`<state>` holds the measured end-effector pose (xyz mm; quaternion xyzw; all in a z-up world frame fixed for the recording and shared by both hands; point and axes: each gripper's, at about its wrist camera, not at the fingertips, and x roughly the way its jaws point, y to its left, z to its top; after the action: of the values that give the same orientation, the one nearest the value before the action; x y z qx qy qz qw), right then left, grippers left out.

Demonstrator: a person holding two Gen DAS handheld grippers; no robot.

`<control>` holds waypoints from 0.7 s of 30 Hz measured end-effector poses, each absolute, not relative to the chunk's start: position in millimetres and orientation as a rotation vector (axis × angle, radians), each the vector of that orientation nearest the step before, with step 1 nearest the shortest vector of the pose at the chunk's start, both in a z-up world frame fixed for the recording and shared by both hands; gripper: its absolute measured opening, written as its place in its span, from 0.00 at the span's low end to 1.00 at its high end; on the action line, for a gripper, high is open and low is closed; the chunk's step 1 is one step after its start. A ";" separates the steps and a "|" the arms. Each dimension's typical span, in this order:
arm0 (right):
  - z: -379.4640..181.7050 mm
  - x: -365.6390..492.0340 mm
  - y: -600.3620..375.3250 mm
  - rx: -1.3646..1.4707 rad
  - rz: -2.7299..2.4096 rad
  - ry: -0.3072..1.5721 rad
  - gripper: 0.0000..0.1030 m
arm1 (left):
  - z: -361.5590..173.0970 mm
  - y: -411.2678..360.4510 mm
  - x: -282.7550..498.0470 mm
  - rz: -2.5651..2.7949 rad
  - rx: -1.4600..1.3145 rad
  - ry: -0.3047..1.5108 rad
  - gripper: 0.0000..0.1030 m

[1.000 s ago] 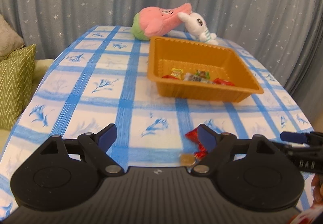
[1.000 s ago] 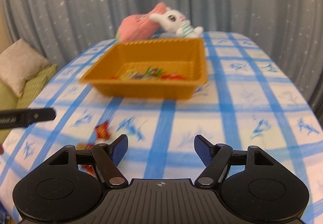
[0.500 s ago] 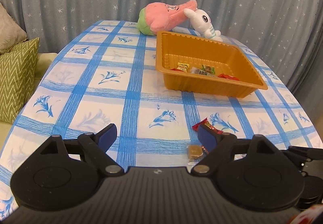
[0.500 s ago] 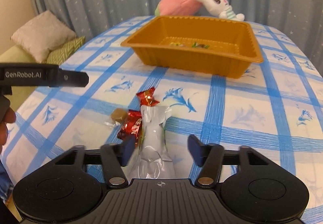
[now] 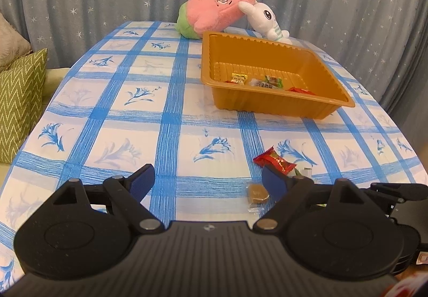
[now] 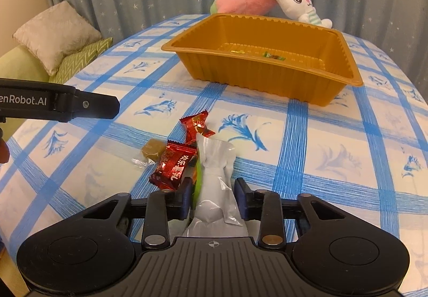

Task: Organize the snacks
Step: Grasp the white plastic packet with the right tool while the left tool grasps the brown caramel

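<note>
Star-print grey curtains hang behind your table [image 5: 171, 115], which wears a blue-and-white check cloth with flower prints. Toward the far edge you've got one orange tray [image 6: 345, 56], and I count roughly four or five wrapped snacks [image 5: 263, 81] on its floor, hard to split them cleanly. Behind the tray, right at the far edge, sit two plush toys: one pink plush [image 5: 214, 13] and one white bunny [image 6: 297, 2], touching each other. Off the table's left edge you can see two cushions, a green zigzag cushion [image 5: 18, 99] and a beige cushion [image 6: 53, 34] on top of it. Near your edge of the table there's a little pile: two red candies [image 6: 175, 166], one just beyond the other, one brown caramel [image 6: 153, 150] just left of them, and one silver packet [image 6: 214, 179] lying lengthwise, with a bit of something green peeking out beside it that I can't make out. Your right gripper [image 6: 214, 199] has just been closing and its blue pads sit on both sides of the silver packet, looks like a grip to me. Your left gripper [image 5: 207, 180] hangs over bare cloth with the jaws spread wide and nothing in them, the caramel just beside its right finger.
</note>
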<state>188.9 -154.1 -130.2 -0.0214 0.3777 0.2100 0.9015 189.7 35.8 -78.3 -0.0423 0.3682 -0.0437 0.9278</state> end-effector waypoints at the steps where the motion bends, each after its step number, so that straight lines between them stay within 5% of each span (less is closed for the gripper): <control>1: -130.2 188.7 -153.7 -0.047 0.434 0.781 0.33 | -78.8 34.8 189.9 -0.093 -0.084 0.757 0.83; 11: -121.6 191.0 -169.4 -0.009 0.360 0.765 0.30 | -87.8 17.8 188.6 -0.155 -0.022 0.787 0.81; 21: -110.8 195.8 -194.1 0.055 0.289 0.753 0.30 | -107.5 -1.0 196.0 -0.186 0.003 0.824 0.52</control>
<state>195.8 -194.1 -110.8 0.0266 0.3665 0.1406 0.9193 196.0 -1.0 -107.5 0.0016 0.3998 -0.0905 0.9121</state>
